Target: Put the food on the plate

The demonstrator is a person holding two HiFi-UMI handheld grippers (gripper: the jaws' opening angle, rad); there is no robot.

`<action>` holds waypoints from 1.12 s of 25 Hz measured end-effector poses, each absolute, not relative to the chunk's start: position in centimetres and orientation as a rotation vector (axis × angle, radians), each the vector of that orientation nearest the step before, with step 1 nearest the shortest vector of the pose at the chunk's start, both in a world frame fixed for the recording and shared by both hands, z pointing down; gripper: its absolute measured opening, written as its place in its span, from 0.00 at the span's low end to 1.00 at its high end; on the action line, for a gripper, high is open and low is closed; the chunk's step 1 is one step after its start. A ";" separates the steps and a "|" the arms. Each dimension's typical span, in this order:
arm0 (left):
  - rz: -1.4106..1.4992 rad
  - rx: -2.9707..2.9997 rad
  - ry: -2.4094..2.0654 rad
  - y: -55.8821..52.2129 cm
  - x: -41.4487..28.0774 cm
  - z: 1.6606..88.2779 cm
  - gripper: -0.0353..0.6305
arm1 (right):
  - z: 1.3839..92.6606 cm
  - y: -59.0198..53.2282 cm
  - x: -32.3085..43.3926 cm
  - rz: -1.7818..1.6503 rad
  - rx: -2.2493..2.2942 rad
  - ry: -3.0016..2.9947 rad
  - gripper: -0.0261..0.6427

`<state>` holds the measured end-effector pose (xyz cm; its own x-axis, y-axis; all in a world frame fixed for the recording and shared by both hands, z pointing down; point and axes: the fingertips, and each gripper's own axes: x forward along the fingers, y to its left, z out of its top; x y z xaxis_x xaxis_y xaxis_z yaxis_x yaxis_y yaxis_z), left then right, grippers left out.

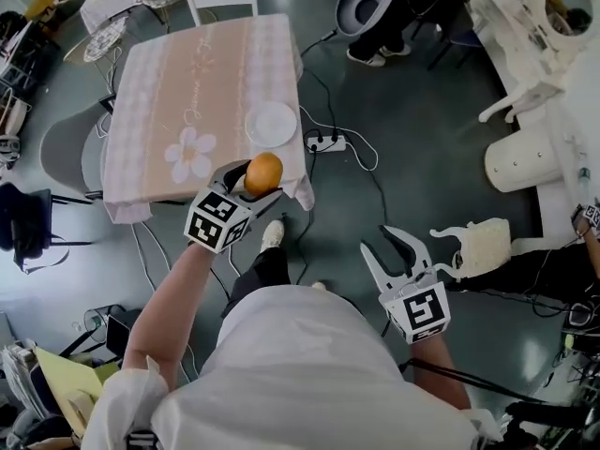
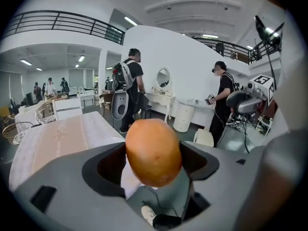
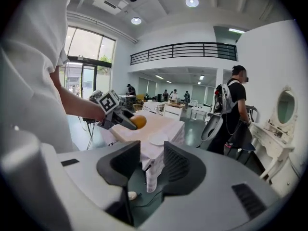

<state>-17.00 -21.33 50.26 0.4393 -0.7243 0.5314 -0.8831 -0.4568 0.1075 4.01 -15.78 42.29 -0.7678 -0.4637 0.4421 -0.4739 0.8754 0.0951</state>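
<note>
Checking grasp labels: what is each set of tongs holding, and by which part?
Left tongs grip the orange fruit by its two sides, one jaw on each. Right tongs are open, nothing between them.

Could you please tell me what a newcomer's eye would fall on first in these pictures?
The round orange food stands out most, clamped in the fingers of the left gripper at the near edge of the table. Just beyond it, an empty white plate sits on the pink tablecloth. The right gripper is off to the right over the dark floor, with its fingers apart and nothing between them.
</note>
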 end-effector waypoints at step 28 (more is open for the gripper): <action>1.165 2.255 -0.943 -39.7 -24.2 67.8 0.60 | 41.3 -24.8 -0.3 0.221 1.209 -2.296 0.28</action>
<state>-24.21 -39.69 67.76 0.4156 -0.3727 0.8297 -0.7342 -0.6760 0.0640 -0.35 -24.84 41.29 -0.4584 -0.7172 0.5248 -0.8042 0.5861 0.0986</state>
